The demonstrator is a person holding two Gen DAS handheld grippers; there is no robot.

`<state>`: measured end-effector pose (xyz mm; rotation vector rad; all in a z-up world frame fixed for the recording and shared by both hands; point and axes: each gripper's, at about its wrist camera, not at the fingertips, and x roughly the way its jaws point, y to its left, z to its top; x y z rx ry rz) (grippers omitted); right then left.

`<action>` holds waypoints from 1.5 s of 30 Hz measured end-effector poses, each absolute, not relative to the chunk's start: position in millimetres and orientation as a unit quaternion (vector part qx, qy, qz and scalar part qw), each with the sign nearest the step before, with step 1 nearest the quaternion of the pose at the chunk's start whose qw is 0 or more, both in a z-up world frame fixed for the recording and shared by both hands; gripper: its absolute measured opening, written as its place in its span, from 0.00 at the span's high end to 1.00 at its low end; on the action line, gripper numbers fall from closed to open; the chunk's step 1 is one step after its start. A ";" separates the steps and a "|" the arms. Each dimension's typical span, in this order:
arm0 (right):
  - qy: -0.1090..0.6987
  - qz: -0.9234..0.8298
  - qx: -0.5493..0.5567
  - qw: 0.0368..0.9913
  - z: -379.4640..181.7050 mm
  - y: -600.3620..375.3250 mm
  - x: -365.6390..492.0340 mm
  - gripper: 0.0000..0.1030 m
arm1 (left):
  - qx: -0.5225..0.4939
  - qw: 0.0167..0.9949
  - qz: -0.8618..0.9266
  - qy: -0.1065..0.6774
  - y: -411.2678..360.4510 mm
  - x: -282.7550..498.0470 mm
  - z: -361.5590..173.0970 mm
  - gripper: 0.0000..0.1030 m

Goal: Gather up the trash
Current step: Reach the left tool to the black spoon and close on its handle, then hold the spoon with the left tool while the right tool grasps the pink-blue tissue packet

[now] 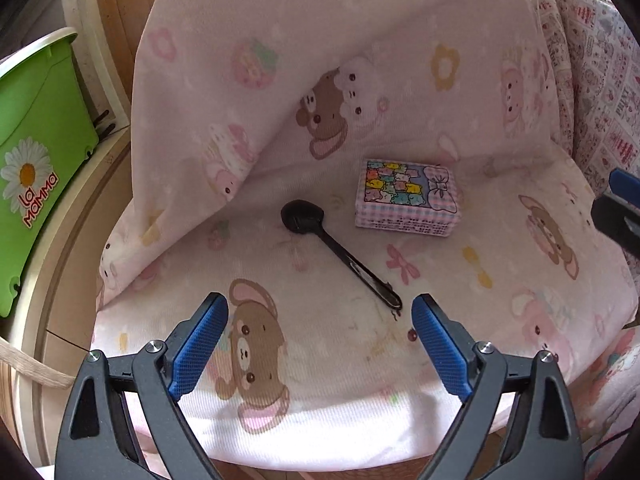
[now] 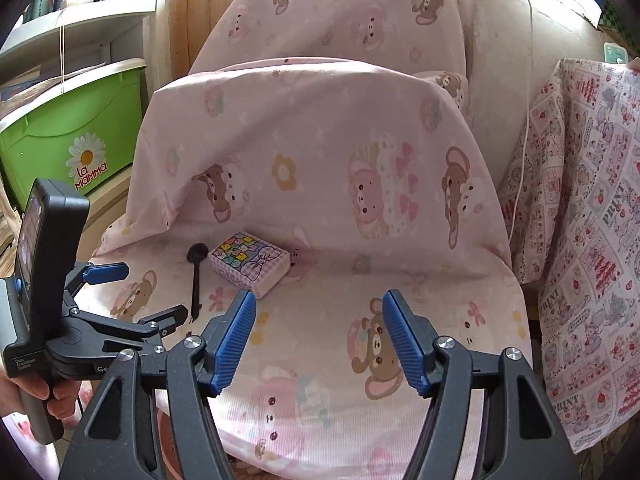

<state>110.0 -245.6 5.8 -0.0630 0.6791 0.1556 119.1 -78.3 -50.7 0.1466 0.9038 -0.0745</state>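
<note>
Blue-padded jaws of my left gripper (image 1: 320, 316) stand spread and empty over a chair seat draped in pink bear-print cloth (image 1: 360, 360), the handle tip of a black plastic spoon (image 1: 340, 252) lying just ahead between them. Beside the spoon rests a small pastel checked box with a bow print (image 1: 408, 200). My right gripper (image 2: 319, 312) hangs parted, holding nothing, nearer the seat's front edge.
</note>
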 end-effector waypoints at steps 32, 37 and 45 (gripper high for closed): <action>0.339 0.014 0.012 0.941 -11.1 -277.6 165.4 0.25 | 0.036 0.897 -0.032 0.440 -73.8 163.5 -73.1 0.54; 0.343 0.014 0.011 0.939 -12.6 -278.0 164.7 0.25 | 0.023 0.896 -0.029 0.443 -70.5 155.5 -68.1 0.85; 0.346 0.026 0.000 0.938 -14.3 -269.4 162.0 0.25 | -0.014 0.894 -0.041 0.446 -39.6 145.0 -62.5 0.94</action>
